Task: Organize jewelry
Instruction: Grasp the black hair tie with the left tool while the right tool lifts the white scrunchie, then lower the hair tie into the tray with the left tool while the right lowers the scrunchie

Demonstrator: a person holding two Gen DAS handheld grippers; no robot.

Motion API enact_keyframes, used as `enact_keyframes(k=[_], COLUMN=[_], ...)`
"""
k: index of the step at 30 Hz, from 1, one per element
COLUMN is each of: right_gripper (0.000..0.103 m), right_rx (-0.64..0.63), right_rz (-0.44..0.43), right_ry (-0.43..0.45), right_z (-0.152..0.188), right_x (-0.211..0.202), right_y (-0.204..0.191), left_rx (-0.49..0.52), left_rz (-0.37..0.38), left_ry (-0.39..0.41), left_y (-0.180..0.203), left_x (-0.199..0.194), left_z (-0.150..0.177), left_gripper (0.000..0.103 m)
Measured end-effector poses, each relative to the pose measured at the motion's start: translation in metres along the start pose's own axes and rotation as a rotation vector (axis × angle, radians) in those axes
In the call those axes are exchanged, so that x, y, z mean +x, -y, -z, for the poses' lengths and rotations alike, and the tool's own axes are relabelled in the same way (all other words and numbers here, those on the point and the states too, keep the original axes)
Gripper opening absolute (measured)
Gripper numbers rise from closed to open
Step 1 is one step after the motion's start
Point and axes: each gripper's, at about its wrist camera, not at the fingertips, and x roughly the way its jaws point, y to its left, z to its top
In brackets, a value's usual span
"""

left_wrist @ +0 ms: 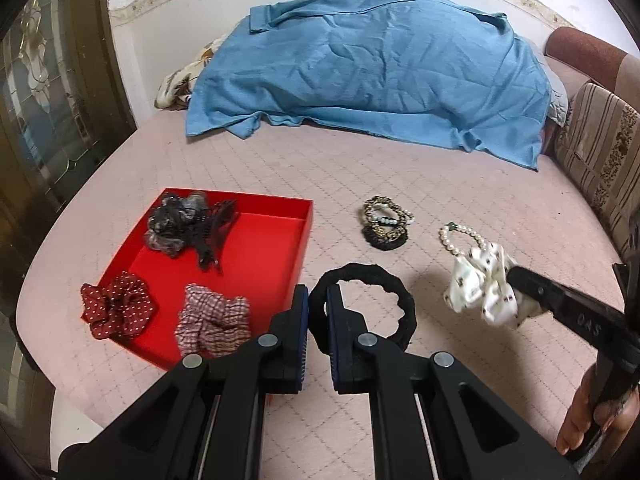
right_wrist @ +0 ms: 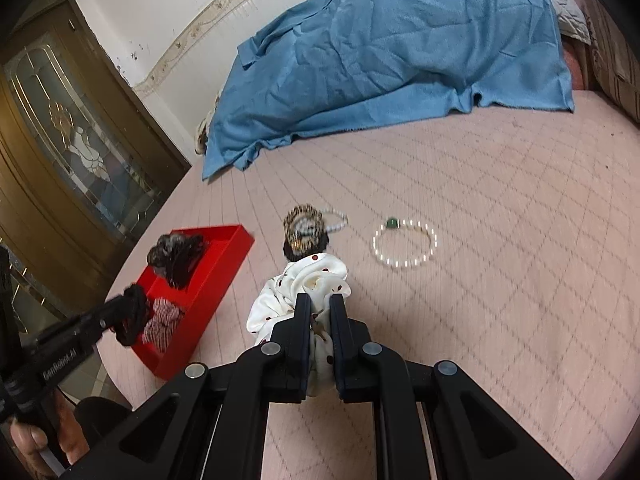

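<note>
the left gripper (left_wrist: 318, 308) has its jaws pressed on one side of a black hair tie (left_wrist: 362, 304), the rest of the loop standing free beyond the fingers, just beside the near right corner of the red tray (left_wrist: 256, 258). the right gripper (right_wrist: 320, 316) has its jaws pinching a white dotted scrunchie (right_wrist: 304, 284), whose folds bulge out ahead of the fingers and hide part of the pile of bands behind it; in the left wrist view the same scrunchie hangs above the bed (left_wrist: 280, 176), and only the tip of that gripper and a few of the person's fingers show at the frame edge. the tray lies on the pink quilted bed and holds a dark lacy scrunchie (left_wrist: 180, 220) at the back, a red dotted scrunchie (left_wrist: 116, 310) draped over its left wall, and a checked scrunchie (left_wrist: 214, 320) near the front. a small heap of bracelets and bands (left_wrist: 386, 222) lies on the bed right of the tray, its pieces overlapping so they are hard to tell apart. a pearl bracelet (right_wrist: 404, 244) with a green bead lies further right, partly behind the white scrunchie in the left view. a blue cloth (left_wrist: 372, 68) covers a mound at the far side, what lies under it hidden but for a patterned corner. the right wrist view is slightly blurred.
</note>
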Motion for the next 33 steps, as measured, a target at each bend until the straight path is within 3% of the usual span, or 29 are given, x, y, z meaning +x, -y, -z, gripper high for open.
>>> enact_keyframes(k=[15, 25, 33], right_gripper=[0.011, 0.011, 0.011], right_rx=[-0.053, -0.141, -0.172], right_rz=[0.018, 0.001, -0.046], right_ry=[-0.045, -0.06, -0.08], right_z=[0.017, 0.005, -0.016], right_x=[0.003, 0.018, 0.045], right_y=[-0.038, -0.085, -0.127], left_rx=[-0.079, -0.157, -0.266], left_rz=[-0.025, -0.038, -0.003], left_ry=[0.0, -0.001, -0.016], left_y=[-0.054, -0.11, -0.162], left_x=[0.006, 0.023, 0.045], left_z=[0.006, -0.007, -0.018], left_gripper=[0.009, 0.009, 0.009])
